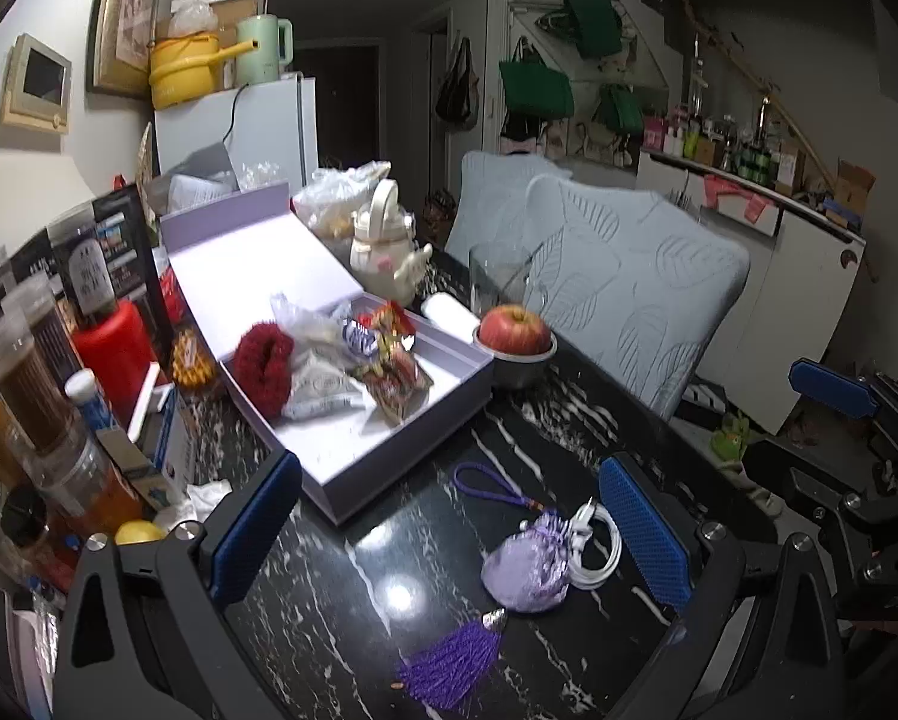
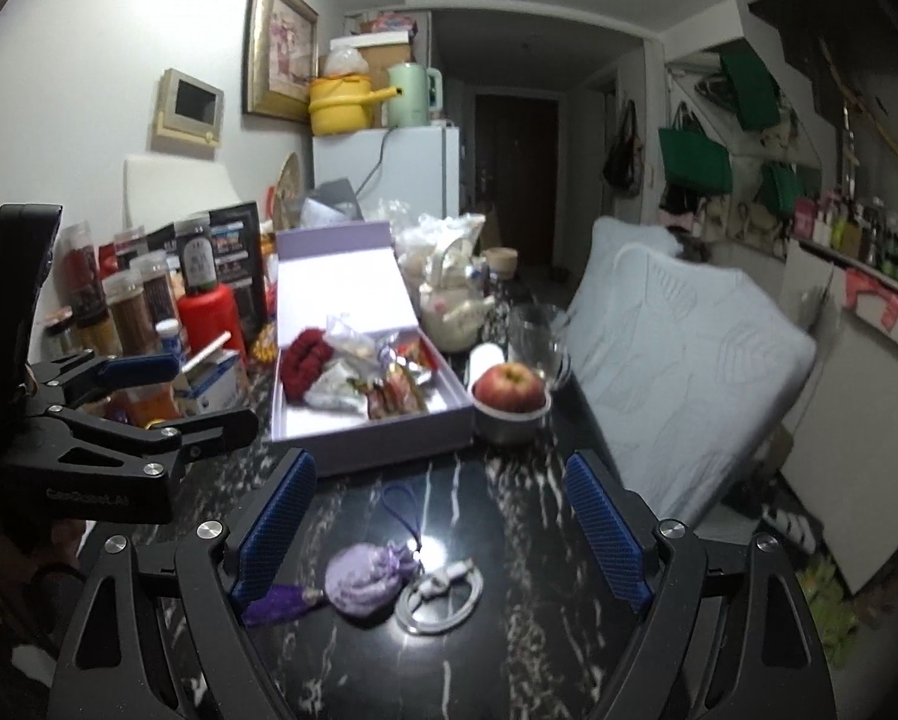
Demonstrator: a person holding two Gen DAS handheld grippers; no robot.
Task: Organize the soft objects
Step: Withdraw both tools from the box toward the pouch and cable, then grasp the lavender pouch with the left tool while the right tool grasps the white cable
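Both grippers spread wide, nothing held: left gripper (image 1: 449, 528), right gripper (image 2: 440, 531). Lilac sachet (image 2: 365, 579) lies on the black table (image 2: 508, 648), apparently touching the white cable (image 2: 443, 594). Risk: pads snag cable or tassel (image 2: 278, 600), dragging both toward the open box (image 2: 377, 438).

Black grippers (image 1: 449, 540), blue ribbed jaws

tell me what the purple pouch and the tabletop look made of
Purple pouch: seemingly satin-like fabric, with a soft sheen, gathered wrinkles and a corded tassel. Tabletop: probably polished black marble or an imitation, with white veining and sharp lamp glare.
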